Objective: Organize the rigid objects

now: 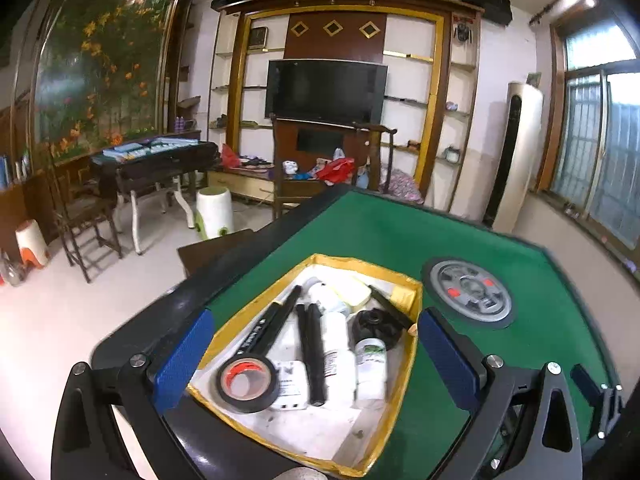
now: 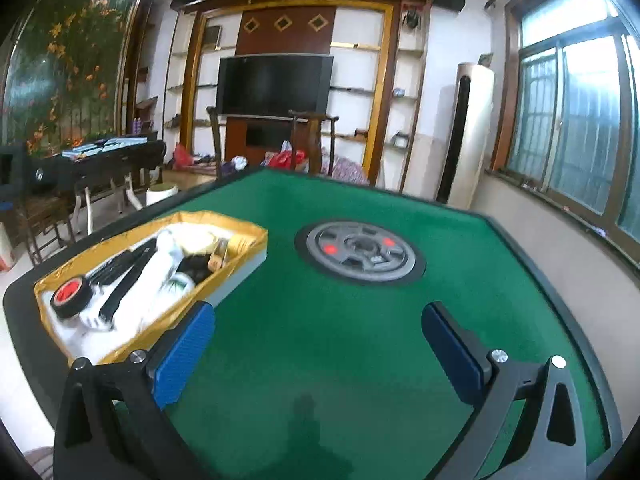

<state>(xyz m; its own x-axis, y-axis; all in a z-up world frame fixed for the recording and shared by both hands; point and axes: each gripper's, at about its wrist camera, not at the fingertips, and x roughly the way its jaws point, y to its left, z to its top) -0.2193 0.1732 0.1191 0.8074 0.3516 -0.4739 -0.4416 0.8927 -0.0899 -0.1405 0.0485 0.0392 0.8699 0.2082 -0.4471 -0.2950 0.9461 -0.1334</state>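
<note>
A gold-rimmed white box [image 1: 406, 376] sits on the green table [image 1: 400, 236] and holds several items: a black tape roll with a red core [image 1: 248, 383], black tubes [image 1: 314, 356], white bottles [image 1: 336, 356], a white plug adapter [image 1: 290, 388] and a black cap [image 1: 376, 326]. My left gripper [image 1: 314, 354] hangs over the box, open, nothing between its blue pads. In the right wrist view the same box [image 2: 240, 240] lies at the left, its tape roll [image 2: 70, 298] near the front corner. My right gripper [image 2: 316, 344] is open over bare green felt beside the box.
A round grey dial with red buttons [image 1: 472, 292] [image 2: 360, 252] is set in the table's middle. The table has a black rim [image 1: 168, 320]. Beyond it are wooden chairs [image 1: 84, 208], a second table [image 1: 152, 160], a TV cabinet [image 1: 326, 92] and windows [image 2: 576, 120] at right.
</note>
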